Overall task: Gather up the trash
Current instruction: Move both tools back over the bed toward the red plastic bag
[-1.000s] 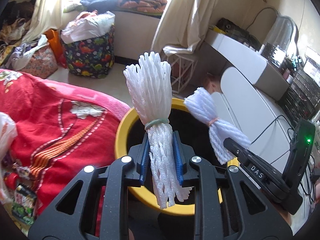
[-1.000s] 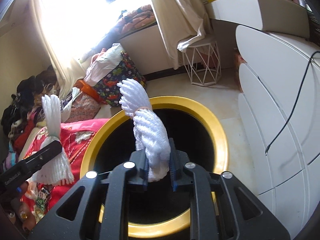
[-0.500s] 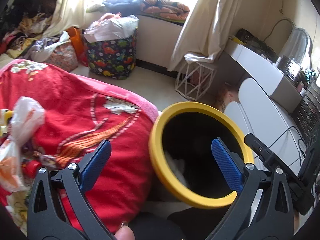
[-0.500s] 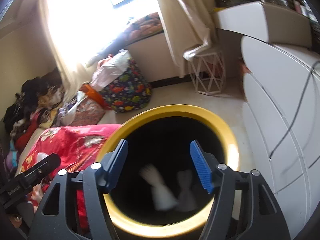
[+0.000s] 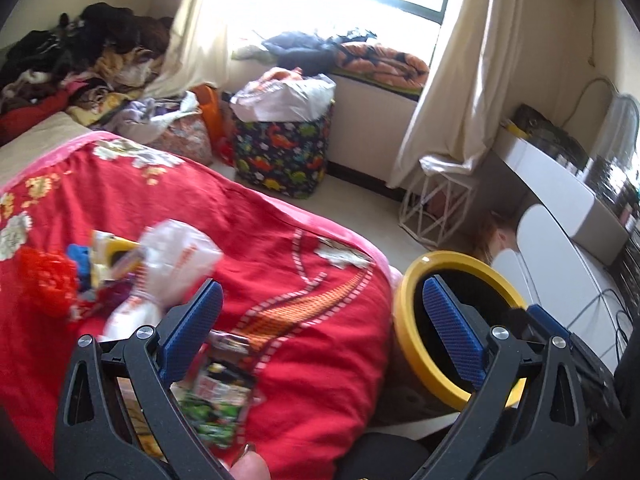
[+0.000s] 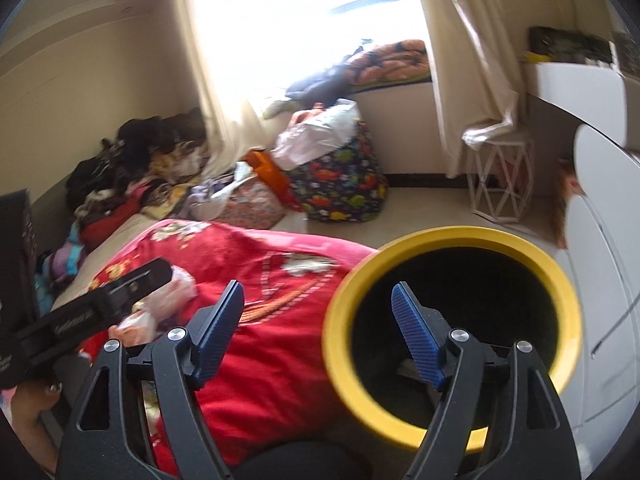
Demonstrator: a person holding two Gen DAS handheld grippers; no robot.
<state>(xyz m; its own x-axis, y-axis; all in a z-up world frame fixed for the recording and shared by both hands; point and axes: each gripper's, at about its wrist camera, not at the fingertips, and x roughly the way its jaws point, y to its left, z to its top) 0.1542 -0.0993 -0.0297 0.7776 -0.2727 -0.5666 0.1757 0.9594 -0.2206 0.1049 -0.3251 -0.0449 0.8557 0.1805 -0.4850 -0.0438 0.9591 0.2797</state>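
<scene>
Step in hand, by my judgement: the reach toward the next piece of litter, with nothing carried. The left gripper (image 5: 320, 316) stands with its jaws spread wide and empty; the right gripper (image 6: 318, 320) likewise, spread and empty.

The bin (image 5: 404, 344) is a round, rigid container with a glossy yellow rim and a dark interior, standing on the floor hard against the edge of the red blanket (image 5: 280, 240). In the right wrist view a pale scrap (image 6: 408, 368) shows low inside it (too dim to identify).

The uncollected trash lies in a loose pile (image 5: 132, 272) on the blanket, ahead and to the left of the left gripper. It comprises a thin, crinkled white plastic bag (image 5: 176, 256), a glossy printed wrapper (image 5: 218, 396) in green and red lying partly under the left gripper's finger, a frilly red item (image 5: 48, 280) and small yellow and blue pieces (blurred; nature not determined).

The blanket is soft, thick and heaped, with floral and striped embroidery.

Next move, as assessed: lower one set of spread jaws over a single item and close on it. The bag is limp film and will likely crumple, so a bunched fold is the surer purchase. The flat wrapper may need an edge taken, with care not to pinch the blanket beneath.
</scene>
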